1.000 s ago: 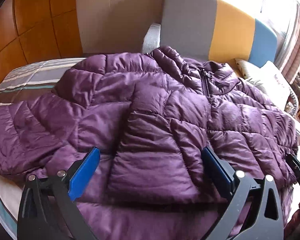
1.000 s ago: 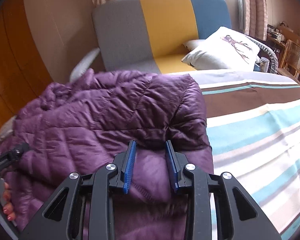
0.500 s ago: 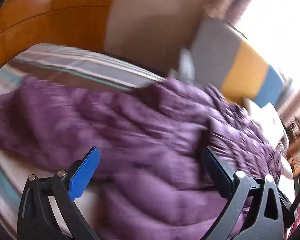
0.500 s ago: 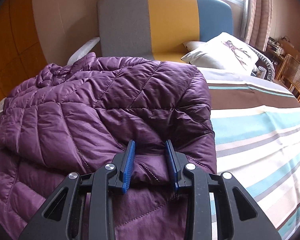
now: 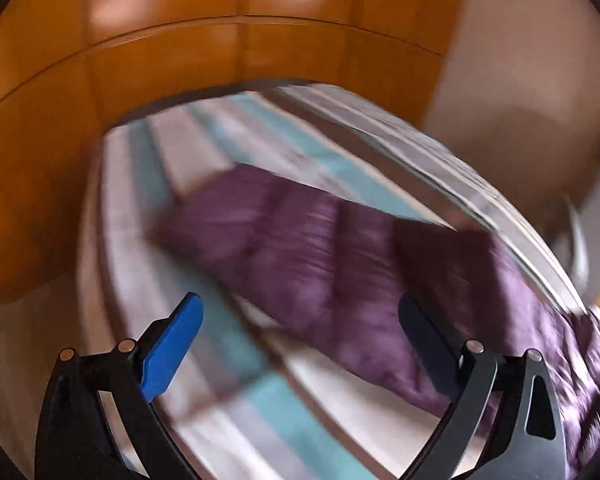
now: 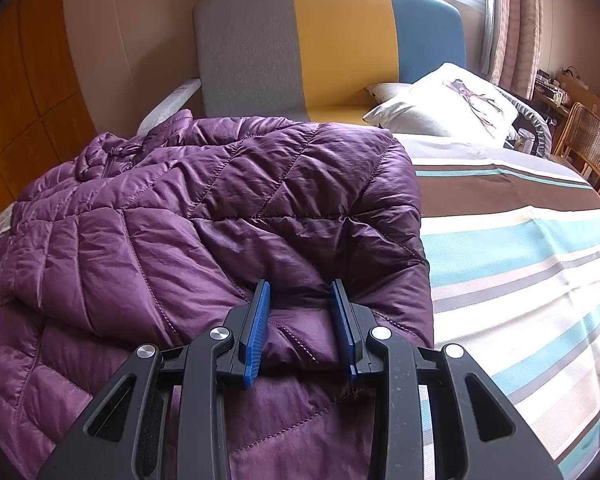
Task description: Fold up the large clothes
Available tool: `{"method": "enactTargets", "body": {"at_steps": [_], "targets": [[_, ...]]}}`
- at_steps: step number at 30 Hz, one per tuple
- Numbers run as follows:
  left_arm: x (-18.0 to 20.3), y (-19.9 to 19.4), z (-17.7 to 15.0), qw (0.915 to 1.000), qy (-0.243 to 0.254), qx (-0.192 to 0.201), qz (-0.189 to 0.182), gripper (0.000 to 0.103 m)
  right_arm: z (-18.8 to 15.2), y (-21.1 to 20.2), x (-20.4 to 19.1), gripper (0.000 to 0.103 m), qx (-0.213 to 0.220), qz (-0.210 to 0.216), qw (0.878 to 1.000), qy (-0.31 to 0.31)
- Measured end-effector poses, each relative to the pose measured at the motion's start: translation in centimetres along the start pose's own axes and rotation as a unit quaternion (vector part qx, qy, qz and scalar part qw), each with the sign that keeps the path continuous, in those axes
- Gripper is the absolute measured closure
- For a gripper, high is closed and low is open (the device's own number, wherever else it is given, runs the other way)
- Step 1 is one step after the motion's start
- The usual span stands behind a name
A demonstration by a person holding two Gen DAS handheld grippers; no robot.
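Left wrist: left gripper jaws wide, empty; view had swung off jacket body onto outstretched sleeve on striped bed, likely next grasp | Right wrist: right gripper remained clamped narrowly on purple jacket hem fold.

The purple jacket is a thin quilted cloth with a soft sheen, puffed between stitched seams and crinkled where light catches it. Under it the bedspread is a flat woven striped cloth, matt. The right gripper is matt black plastic with bright metal pins at its joints, its blue pads ribbed and rubbery. The left gripper looks the same make. The sofa back is a coarse matt fabric, the pillow a plain smooth cloth. The wall panels are polished wood, glossy with reflections. The chair has woven cane.
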State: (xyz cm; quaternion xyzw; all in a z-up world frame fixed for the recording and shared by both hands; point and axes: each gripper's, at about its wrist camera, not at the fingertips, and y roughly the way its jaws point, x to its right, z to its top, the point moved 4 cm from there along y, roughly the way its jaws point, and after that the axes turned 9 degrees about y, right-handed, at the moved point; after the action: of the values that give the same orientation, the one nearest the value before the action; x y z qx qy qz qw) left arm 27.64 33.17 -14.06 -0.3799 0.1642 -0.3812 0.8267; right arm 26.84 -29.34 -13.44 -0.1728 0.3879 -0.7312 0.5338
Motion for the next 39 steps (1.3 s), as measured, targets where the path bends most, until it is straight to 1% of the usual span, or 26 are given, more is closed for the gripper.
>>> {"method": "enactTargets", "body": {"at_steps": [2, 3, 4, 5, 6, 8, 9, 10, 11, 12, 13, 15, 16, 18, 19, 22, 24, 25, 27, 28, 29, 31, 34, 38, 39], "targets": [[-1.8, 1.5, 0.3, 0.9994, -0.027, -0.009, 0.018, 0.006, 0.1, 0.0, 0.1, 0.072, 0.000, 0.001, 1.000, 0.001], [-1.9, 2.2, 0.3, 0.9990, -0.037, -0.014, 0.022, 0.006, 0.1, 0.0, 0.1, 0.072, 0.000, 0.001, 1.000, 0.001], [-2.5, 3.1, 0.3, 0.9983, -0.053, -0.020, 0.009, 0.008, 0.0, 0.0, 0.1, 0.072, 0.000, 0.000, 1.000, 0.000], [-2.7, 3.7, 0.3, 0.9976, -0.064, -0.027, -0.005, 0.013, 0.0, 0.0, 0.1, 0.072, 0.000, 0.001, 1.000, 0.001], [-3.3, 4.3, 0.3, 0.9965, -0.075, -0.029, -0.022, 0.026, 0.0, 0.0, 0.1, 0.072, 0.000, 0.002, 1.000, 0.002], [-3.2, 5.5, 0.1, 0.9935, -0.093, -0.041, -0.052, 0.037, 0.1, 0.0, 0.1, 0.072, 0.000, 0.002, 1.000, 0.001], [-3.0, 5.7, -0.1, 0.9930, -0.098, -0.043, -0.050, 0.040, 0.0, 0.0, 0.1, 0.072, 0.000, 0.001, 1.000, 0.000], [-3.2, 5.7, 0.1, 0.9931, -0.105, -0.033, -0.042, 0.045, 0.1, 0.0, 0.1, 0.072, 0.000, 0.001, 1.000, 0.000], [-3.2, 6.0, 0.1, 0.9923, -0.110, -0.036, -0.045, 0.069, 0.1, 0.0, 0.1, 0.072, 0.000, 0.000, 1.000, 0.000], [-3.0, 6.4, 0.1, 0.9899, -0.117, -0.045, -0.066, 0.088, 0.1, 0.0, 0.1, 0.072, 0.000, 0.001, 1.000, -0.001], [-2.9, 6.2, -0.1, 0.9887, -0.124, -0.045, -0.072, 0.092, 0.1, 0.0, 0.1, 0.072, 0.000, 0.001, 1.000, -0.001], [-2.7, 5.1, 0.1, 0.9878, -0.137, -0.033, -0.067, 0.095, 0.1, 0.0, 0.0, 0.072, 0.000, 0.001, 1.000, -0.001], [-2.4, 4.4, 0.3, 0.9888, -0.135, -0.019, -0.062, 0.096, 0.1, 0.0, 0.1, 0.072, 0.000, 0.001, 1.000, -0.001], [-1.4, 2.2, 0.9, 0.9916, -0.119, 0.015, -0.049, 0.096, 0.1, 0.0, 0.1, 0.072, 0.000, 0.000, 1.000, -0.001], [-0.9, 1.3, 1.1, 0.9920, -0.112, 0.030, -0.051, 0.096, 0.1, 0.0, 0.1, 0.072, 0.000, 0.001, 1.000, -0.001], [1.7, -2.2, 2.3, 0.9900, -0.089, 0.082, -0.073, 0.096, 0.1, 0.0, 0.1, 0.072, 0.000, 0.002, 1.000, 0.000], [3.8, -4.8, 2.8, 0.9869, -0.067, 0.112, -0.095, 0.096, 0.1, 0.0, 0.1, 0.072, 0.000, 0.003, 1.000, 0.001], [5.4, -6.3, 3.0, 0.9843, -0.049, 0.128, -0.111, 0.096, 0.1, 0.0, 0.2, 0.072, 0.000, 0.003, 1.000, 0.001], [8.0, -8.2, 2.9, 0.9800, -0.021, 0.142, -0.138, 0.096, 0.1, 0.0, 0.2, 0.072, 0.000, 0.004, 1.000, 0.002], [9.8, -9.5, 2.7, 0.9760, -0.002, 0.149, -0.159, 0.096, 0.1, 0.0, 0.2, 0.072, 0.000, 0.004, 1.000, 0.002], [11.2, -10.3, 2.4, 0.9733, 0.014, 0.151, -0.172, 0.096, 0.1, 0.0, 0.2, 0.072, 0.001, 0.004, 1.000, 0.002], [14.4, -12.1, 1.3, 0.9641, 0.047, 0.152, -0.213, 0.096, 0.1, 0.0, 0.2, 0.072, 0.001, 0.004, 1.000, 0.001], [19.6, -14.9, -1.4, 0.9467, 0.103, 0.149, -0.266, 0.096, 0.1, 0.0, 0.2, 0.072, 0.001, 0.004, 1.000, 0.001], [25.2, -16.9, -5.3, 0.9288, 0.160, 0.130, -0.308, 0.096, 0.1, 0.0, 0.2, 0.072, 0.001, 0.004, 1.000, 0.002], [26.9, -17.4, -6.7, 0.9227, 0.177, 0.122, -0.320, 0.096, 0.1, 0.0, 0.2, 0.072, 0.001, 0.004, 1.000, 0.002]]}}
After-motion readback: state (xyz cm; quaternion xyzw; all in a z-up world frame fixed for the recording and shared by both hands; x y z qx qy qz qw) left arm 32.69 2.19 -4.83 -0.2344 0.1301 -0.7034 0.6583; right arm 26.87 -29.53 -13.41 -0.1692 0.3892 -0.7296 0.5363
